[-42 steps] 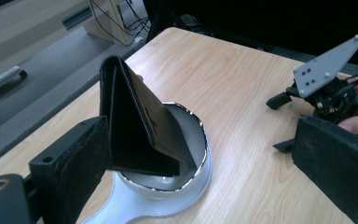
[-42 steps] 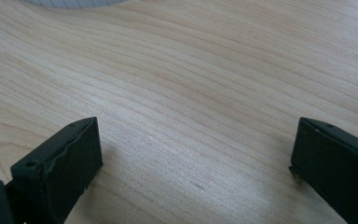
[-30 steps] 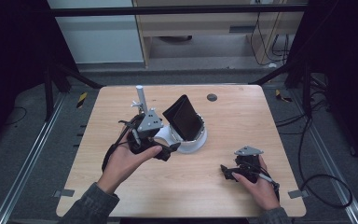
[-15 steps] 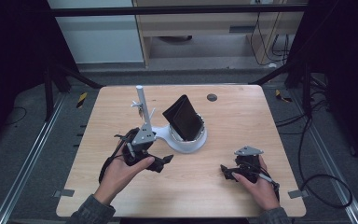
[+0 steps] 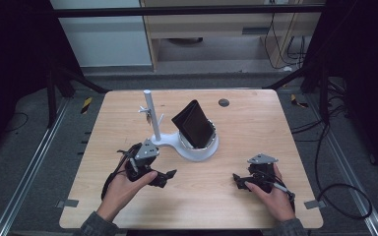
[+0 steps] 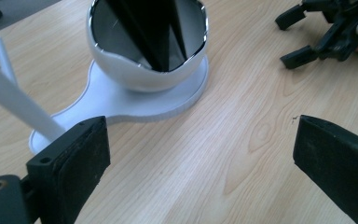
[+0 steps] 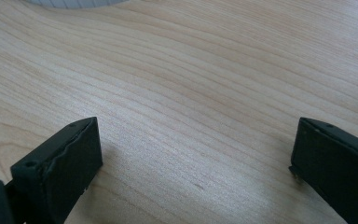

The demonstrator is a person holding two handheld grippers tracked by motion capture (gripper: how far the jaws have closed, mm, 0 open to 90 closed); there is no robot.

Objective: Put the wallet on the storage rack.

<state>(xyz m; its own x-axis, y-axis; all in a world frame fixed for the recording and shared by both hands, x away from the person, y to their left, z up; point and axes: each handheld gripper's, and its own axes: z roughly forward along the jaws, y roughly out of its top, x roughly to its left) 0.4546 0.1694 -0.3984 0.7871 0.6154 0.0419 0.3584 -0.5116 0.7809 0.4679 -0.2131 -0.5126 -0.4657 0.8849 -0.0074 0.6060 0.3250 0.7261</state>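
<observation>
1. My left gripper (image 5: 163, 176) sits low over the desk (image 5: 256, 123) at its near left, its fingers (image 6: 70, 161) spread wide apart with nothing between them but bare wood.
2. Just beyond those fingers stands the white holder (image 6: 135, 100), a flat base carrying a round cup (image 6: 121, 70) at one end and a thin upright post (image 5: 150, 115) at the other.
3. A black wallet (image 5: 193, 123) stands in that cup, folded and tilted, its upper corner leaning away toward the far left of the desk (in the left gripper view I look straight down into its dark folds (image 6: 154, 32)).
4. The left gripper is near the holder's base but apart from it; it touches neither holder nor wallet.
5. My right gripper (image 5: 240, 181) rests at the near right of the desk, well apart from the holder, and its fingers (image 7: 63, 161) also stand wide apart over bare wood.
6. From the left gripper view I see the right gripper (image 6: 324, 30) farther off, black and lying on the wood.
7. A small dark round disc (image 5: 223, 103) is set in the desk's far side, beyond the holder.
</observation>
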